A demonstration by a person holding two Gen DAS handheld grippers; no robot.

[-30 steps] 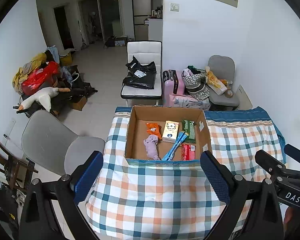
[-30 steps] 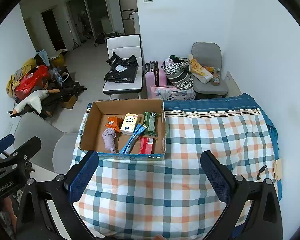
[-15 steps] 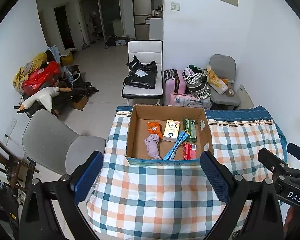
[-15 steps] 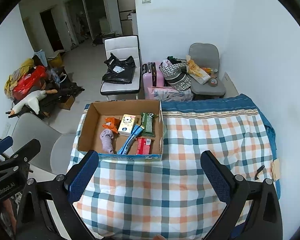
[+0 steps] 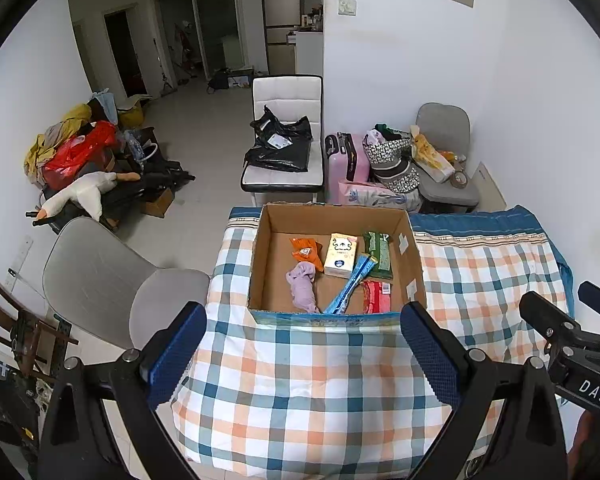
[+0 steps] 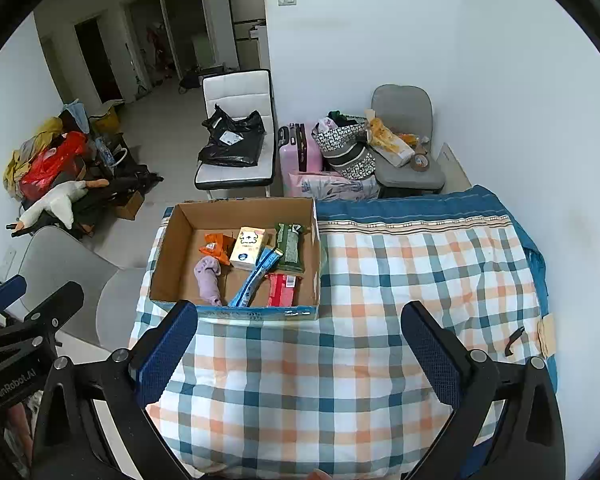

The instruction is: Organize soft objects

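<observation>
A cardboard box sits open on a bed covered by a plaid blanket, at the blanket's far left corner. Inside lie the soft things: a lilac plush crumpled near the front left, an orange pouch behind it, a cream tissue pack with a cartoon face in the middle, a green pack to its right, a long blue pack lying diagonally toward the front wall, and a red pack in the front right corner. The blue pack overlaps the tissue pack's corner and touches the red one.

The left claw hangs above the blanket just short of the box's front wall, its blue-padded fingers spread wide with nothing between them. The right claw hangs likewise over the blanket, right of the box, released and empty; the box lies ahead and to its left. Each claw shows at the edge of the other's view.

Compared with a second ago, the box contents lie unchanged. In the left view the box sits slightly lower and a touch farther right; in the right view it has slid left and down a little, so more blanket shows to the right. Both claws remain just as wide apart.
</observation>
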